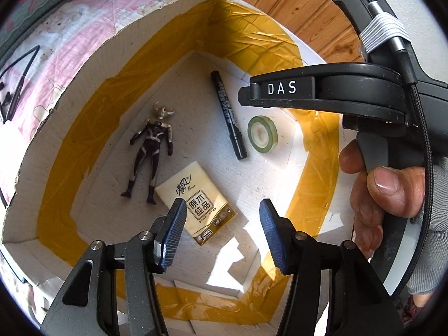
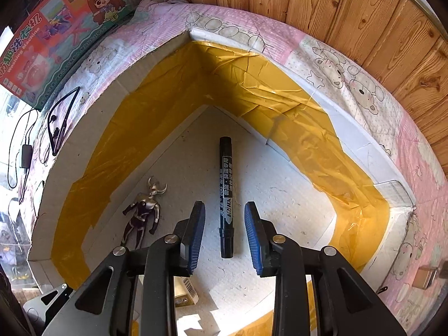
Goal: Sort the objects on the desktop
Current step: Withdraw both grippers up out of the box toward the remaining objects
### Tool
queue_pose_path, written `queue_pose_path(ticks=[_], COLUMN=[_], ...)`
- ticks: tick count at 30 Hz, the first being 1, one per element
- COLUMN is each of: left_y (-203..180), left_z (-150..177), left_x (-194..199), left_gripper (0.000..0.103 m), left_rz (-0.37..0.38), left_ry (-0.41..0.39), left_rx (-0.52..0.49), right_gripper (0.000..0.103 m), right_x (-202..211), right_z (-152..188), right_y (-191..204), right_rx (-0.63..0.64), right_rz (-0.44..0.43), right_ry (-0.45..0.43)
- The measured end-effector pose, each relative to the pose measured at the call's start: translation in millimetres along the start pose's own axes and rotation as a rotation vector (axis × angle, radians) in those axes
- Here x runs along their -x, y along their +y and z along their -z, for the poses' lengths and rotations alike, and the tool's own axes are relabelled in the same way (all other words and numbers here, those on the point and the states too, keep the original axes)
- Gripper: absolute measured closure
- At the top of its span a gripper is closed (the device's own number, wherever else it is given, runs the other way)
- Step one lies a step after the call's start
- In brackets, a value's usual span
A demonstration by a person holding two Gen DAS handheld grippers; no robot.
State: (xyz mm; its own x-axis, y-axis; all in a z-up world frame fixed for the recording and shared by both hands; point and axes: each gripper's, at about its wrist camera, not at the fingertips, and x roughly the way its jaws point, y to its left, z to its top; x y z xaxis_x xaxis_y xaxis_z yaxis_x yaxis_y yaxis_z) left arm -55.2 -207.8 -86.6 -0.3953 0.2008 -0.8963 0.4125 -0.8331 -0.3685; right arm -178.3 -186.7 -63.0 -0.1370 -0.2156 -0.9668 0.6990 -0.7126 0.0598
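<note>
The white box point(image 1: 84, 89), its walls lined with yellow tape, holds everything: the toy figure point(image 1: 151, 145) beside the tissue pack point(image 1: 196, 198), the black marker point(image 2: 226, 193), then the tape roll point(image 1: 262, 133). Both the left hand-held gripper point(image 1: 222, 233) and right hand-held gripper point(image 2: 224, 236) hang open above the box; the marker's capped end lies between the right one's fingers.

A wood-plank wall point(image 2: 350, 14) is running behind a bed covered by a pink cartoon-bear quilt point(image 2: 350, 84). Sunlight is falling in bright patches, and a colourful toy box point(image 2: 56, 36) is lying at the bed's far left corner.
</note>
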Motion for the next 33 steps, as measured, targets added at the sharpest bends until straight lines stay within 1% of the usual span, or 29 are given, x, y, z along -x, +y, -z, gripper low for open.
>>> queue_pose_path(ticks=[5, 14, 23, 33], left_y=[-2, -11, -15, -12], left_z=[1, 3, 9, 17], left_x=[8, 23, 37, 53], left_gripper=[0.046, 0.046, 0.046, 0.046], left_rz=[-0.002, -0.029, -0.022, -0.038], left_ry=[-0.013, -0.062, -0.085, -0.115], left_rx=[-0.009, -0.032, -0.036, -0.028], right_gripper=[0.072, 0.071, 0.069, 0.065], right_x=[4, 19, 44, 68], right_z=[5, 19, 31, 46], right_y=[1, -1, 5, 11], right_rx=[0.001, 0.001, 0.007, 0.013], right_rz=[0.003, 0.015, 0.014, 0.012], right_ry=[0.002, 0.003, -0.018, -0.050])
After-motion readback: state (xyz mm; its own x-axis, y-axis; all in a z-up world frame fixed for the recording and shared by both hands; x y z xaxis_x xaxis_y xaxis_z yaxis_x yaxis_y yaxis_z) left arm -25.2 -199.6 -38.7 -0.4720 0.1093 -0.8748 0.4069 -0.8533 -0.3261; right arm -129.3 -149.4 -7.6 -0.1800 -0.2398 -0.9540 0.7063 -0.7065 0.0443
